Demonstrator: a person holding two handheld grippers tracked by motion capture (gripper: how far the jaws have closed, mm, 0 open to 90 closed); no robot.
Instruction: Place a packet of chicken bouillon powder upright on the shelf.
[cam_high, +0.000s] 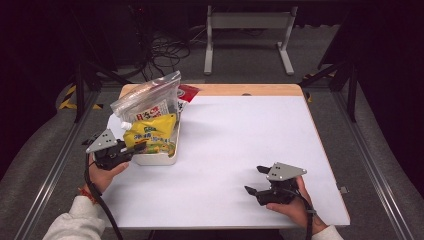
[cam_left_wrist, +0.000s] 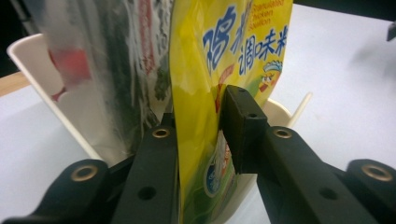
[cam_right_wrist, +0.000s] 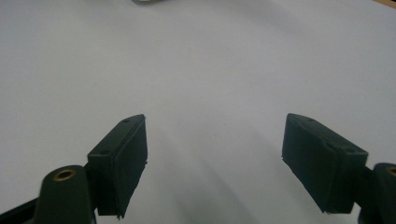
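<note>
Nearest the person, at the right front of the white desk (cam_high: 240, 145), the right hand (cam_high: 295, 202) held the right tool (cam_high: 254, 181) low over bare desk surface. Its two black jaws stood wide apart with nothing between them, and in the right gripper view they framed only plain white desk (cam_right_wrist: 210, 60).

Farther in, at the left edge of the desk, the left hand (cam_high: 102, 175) held the left tool (cam_high: 137, 146) against the near side of a white bin (cam_high: 155, 159). Its jaws were closed on the lower part of a yellow pouch (cam_high: 150, 135) printed with blue characters. In the left gripper view the pouch (cam_left_wrist: 205, 93) ran upright between the two black jaws, one pad pressed flat to its printed face, and the left tool (cam_left_wrist: 198, 140) pinched it just above the bin's rim (cam_left_wrist: 32, 70).

The pouch stood in the bin, leaning with its white cap toward the left. Behind it in the same bin stood a clear plastic bag (cam_high: 147, 97) with printed contents, rising higher than the pouch, and a red packet (cam_high: 189, 91) showed at its far right side. Beyond the desk's wooden far edge (cam_high: 240, 90), a grey metal frame (cam_high: 247, 35) stood on the dark floor near loose cables (cam_high: 165, 50).
</note>
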